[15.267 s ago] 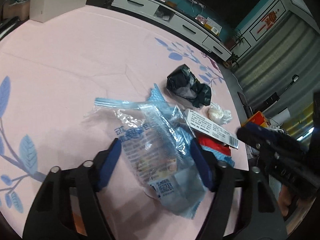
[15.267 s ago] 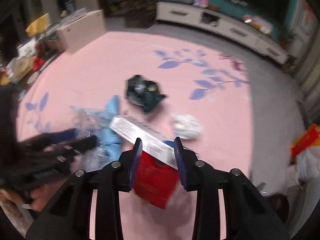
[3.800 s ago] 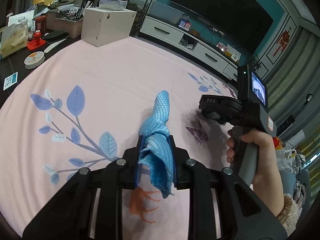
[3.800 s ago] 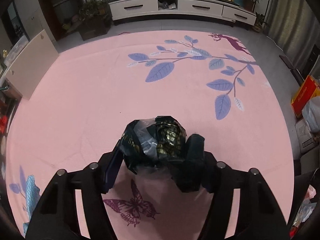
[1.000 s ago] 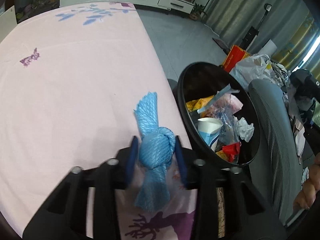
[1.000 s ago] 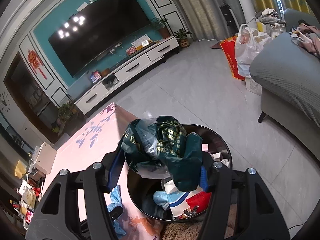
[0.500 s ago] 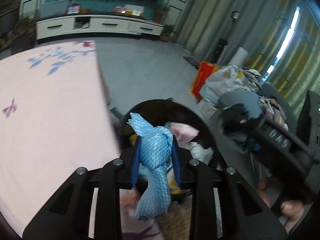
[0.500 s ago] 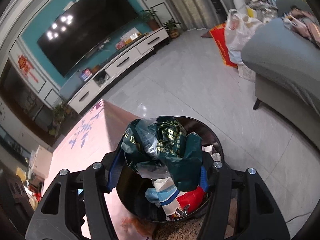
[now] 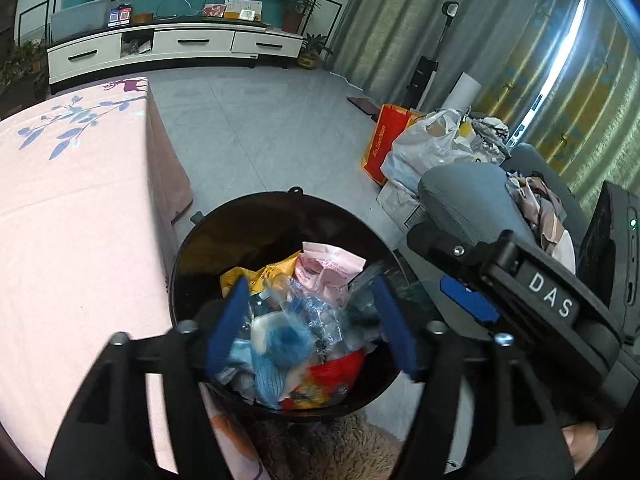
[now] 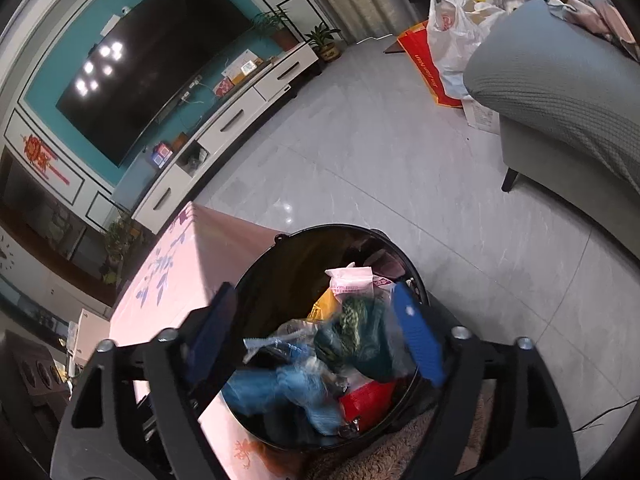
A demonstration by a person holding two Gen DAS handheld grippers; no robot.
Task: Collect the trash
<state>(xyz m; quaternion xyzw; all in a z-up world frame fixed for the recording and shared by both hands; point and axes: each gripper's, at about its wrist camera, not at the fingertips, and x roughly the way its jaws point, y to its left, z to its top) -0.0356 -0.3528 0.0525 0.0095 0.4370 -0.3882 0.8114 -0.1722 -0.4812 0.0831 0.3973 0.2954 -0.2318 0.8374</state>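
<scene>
A round black trash bin (image 9: 188,256) (image 10: 256,280) stands on the floor beside the pink table and holds several wrappers. The blue mesh cloth (image 9: 276,360) (image 10: 288,392) lies blurred among the trash inside. The dark green bag (image 10: 360,340) lies blurred inside the bin too. My left gripper (image 9: 310,324) is open and empty above the bin. My right gripper (image 10: 316,336) is open and empty above the bin; its body shows at the right in the left wrist view (image 9: 520,288).
The pink tablecloth table (image 9: 72,208) (image 10: 168,280) is left of the bin. A grey sofa (image 10: 560,92) and plastic bags (image 9: 424,148) are to the right. A white TV cabinet (image 9: 168,48) stands far back. A shaggy rug (image 9: 320,452) lies under the bin.
Both grippers have opened. The blue mesh cloth and the dark green bag have dropped out of the jaws into the bin.
</scene>
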